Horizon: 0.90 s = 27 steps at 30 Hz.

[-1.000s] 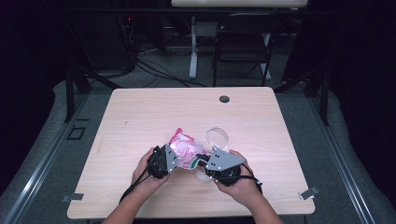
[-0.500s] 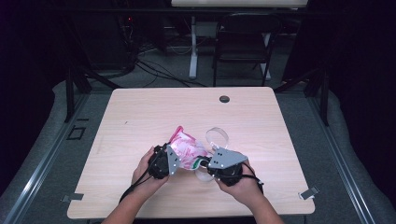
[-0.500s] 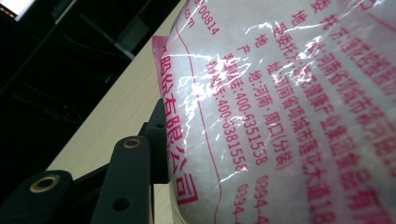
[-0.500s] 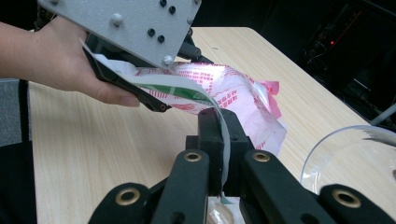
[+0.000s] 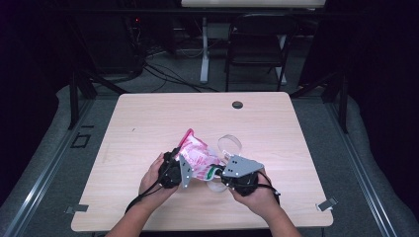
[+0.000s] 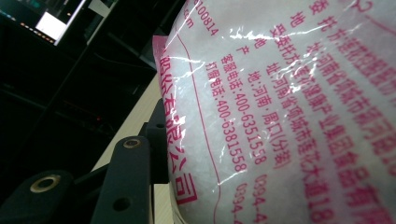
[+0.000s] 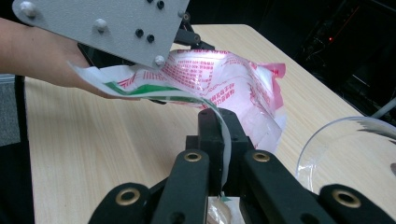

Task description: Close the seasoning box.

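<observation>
I hold the pink-and-white plastic bag [image 5: 196, 157] beside the clear round cup [image 5: 230, 145].
Left gripper [image 5: 182, 168] clamps its body, right gripper [image 7: 219, 154] pinches its edge; next, I think, tear it.

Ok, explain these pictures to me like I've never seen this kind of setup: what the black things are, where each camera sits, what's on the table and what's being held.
No robot here: a person holds a hand tool with a two-jaw claw in each hand. The high view looks down from above the person's side of the wooden table. The left claw and the right claw meet near the front edge. The other two pictures come from cameras riding on each claw, looking along its black jaws.

Between them is a pink-and-white printed plastic bag filled with something white and grainy. The left claw grips its body, seen close up in the left gripper view. The right claw is pinched shut on the bag's thin edge. A clear plastic container stands on the table just beyond the bag.
</observation>
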Available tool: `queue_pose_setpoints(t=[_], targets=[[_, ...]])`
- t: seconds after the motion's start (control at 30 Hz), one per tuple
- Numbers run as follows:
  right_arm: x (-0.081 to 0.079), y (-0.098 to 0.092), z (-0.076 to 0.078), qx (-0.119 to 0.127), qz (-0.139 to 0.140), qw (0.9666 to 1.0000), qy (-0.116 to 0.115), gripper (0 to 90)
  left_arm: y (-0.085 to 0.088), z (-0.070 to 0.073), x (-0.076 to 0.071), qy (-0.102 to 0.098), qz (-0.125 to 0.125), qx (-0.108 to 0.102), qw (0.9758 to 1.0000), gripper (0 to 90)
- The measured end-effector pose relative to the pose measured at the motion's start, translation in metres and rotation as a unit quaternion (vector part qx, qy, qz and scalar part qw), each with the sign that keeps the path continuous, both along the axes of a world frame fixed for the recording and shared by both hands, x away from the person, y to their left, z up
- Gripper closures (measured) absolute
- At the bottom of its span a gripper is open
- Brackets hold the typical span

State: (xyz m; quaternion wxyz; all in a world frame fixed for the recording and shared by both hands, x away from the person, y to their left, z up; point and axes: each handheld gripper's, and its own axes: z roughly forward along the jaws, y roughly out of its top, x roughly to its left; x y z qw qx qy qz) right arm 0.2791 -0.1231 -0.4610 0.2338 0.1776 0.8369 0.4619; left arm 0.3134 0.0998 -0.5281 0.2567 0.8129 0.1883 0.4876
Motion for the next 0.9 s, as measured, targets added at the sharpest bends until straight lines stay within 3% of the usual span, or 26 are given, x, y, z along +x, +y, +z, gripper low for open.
queue_pose_setpoints(t=[0.2,0.53,0.9], targets=[[0.0019,-0.0020,-0.0014,0.002,0.000,1.0000,0.004,90.0,-0.0010,0.0000,0.0004,-0.017,-0.001,0.016,0.9997,57.0],[0.0030,-0.0018,-0.0037,0.000,-0.003,1.0000,0.009,90.0,-0.0014,0.0001,0.0002,-0.028,0.001,0.031,0.9991,57.1],[0.0053,-0.0038,-0.0060,0.005,-0.004,0.9999,0.015,90.0,-0.0030,0.0055,-0.0007,-0.039,0.003,0.062,0.9973,57.8]])
